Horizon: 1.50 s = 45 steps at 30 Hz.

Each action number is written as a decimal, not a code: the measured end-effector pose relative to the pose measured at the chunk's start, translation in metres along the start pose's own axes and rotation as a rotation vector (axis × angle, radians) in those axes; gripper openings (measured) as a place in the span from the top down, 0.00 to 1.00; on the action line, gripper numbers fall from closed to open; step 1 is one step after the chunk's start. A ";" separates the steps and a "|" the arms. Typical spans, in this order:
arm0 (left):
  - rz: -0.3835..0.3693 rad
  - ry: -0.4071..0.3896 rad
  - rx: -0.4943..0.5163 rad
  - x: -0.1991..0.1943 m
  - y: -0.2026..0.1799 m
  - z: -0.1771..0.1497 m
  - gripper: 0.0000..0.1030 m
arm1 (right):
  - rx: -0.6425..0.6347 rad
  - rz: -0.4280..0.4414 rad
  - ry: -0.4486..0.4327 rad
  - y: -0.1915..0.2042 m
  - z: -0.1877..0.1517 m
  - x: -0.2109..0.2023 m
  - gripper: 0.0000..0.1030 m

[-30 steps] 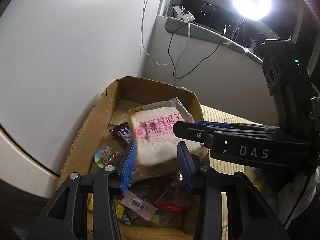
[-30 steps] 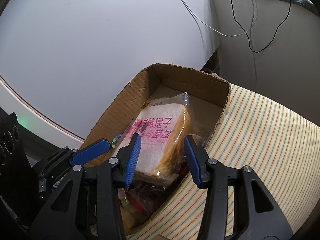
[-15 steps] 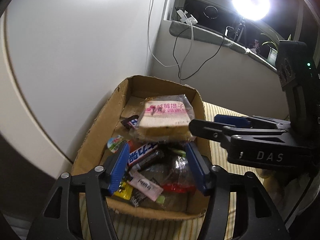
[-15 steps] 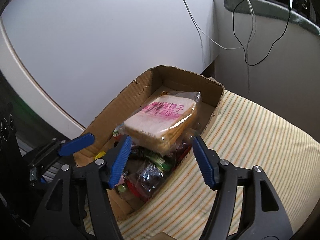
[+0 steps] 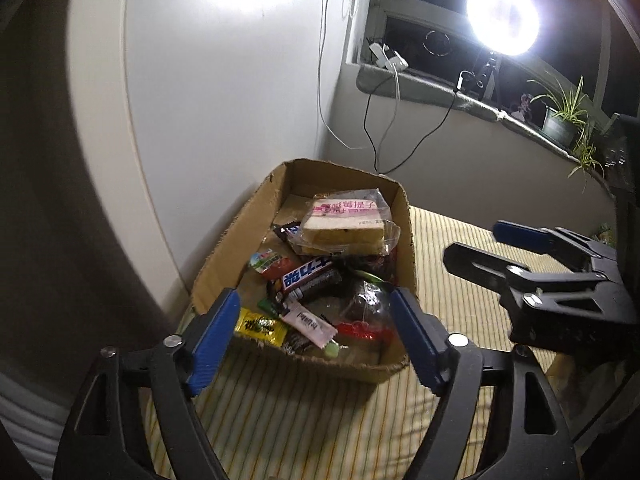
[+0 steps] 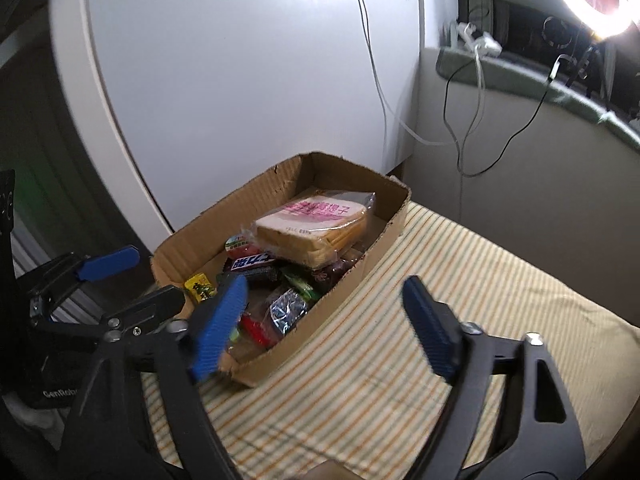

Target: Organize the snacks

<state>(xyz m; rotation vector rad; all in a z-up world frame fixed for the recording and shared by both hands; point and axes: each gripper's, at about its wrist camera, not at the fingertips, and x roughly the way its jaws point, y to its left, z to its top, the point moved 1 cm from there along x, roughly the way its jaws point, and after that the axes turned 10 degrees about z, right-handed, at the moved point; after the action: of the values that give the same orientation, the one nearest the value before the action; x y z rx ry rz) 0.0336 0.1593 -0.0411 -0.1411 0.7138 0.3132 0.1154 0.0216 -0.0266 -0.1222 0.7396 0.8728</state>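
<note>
Left wrist: bagged bread [image 5: 345, 222] in box [image 5: 224, 256], beyond empty, opening left gripper [image 5: 316, 340].

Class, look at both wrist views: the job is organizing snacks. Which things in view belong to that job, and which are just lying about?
Belongs to the job:
cardboard box
bagged bread
chocolate bar
yellow packet
pink sachet
left gripper, jaws opening, nothing between them
right gripper, likewise

Just lying about:
ring light
cables
potted plant
</note>
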 end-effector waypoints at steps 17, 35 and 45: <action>0.064 -0.060 -0.017 -0.045 -0.001 -0.020 0.20 | 0.064 -0.135 -0.151 -0.001 -0.046 -0.073 0.00; 0.076 -0.087 -0.008 -0.054 -0.004 -0.019 0.20 | 0.030 -0.138 -0.149 0.006 -0.048 -0.075 0.00; 0.079 -0.086 -0.004 -0.056 -0.007 -0.021 0.20 | 0.020 -0.141 -0.144 0.009 -0.048 -0.073 0.00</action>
<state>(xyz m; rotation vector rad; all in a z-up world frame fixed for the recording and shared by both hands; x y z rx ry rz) -0.0174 0.1351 -0.0192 -0.1027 0.6348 0.3936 0.0521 -0.0387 -0.0146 -0.0915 0.5978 0.7313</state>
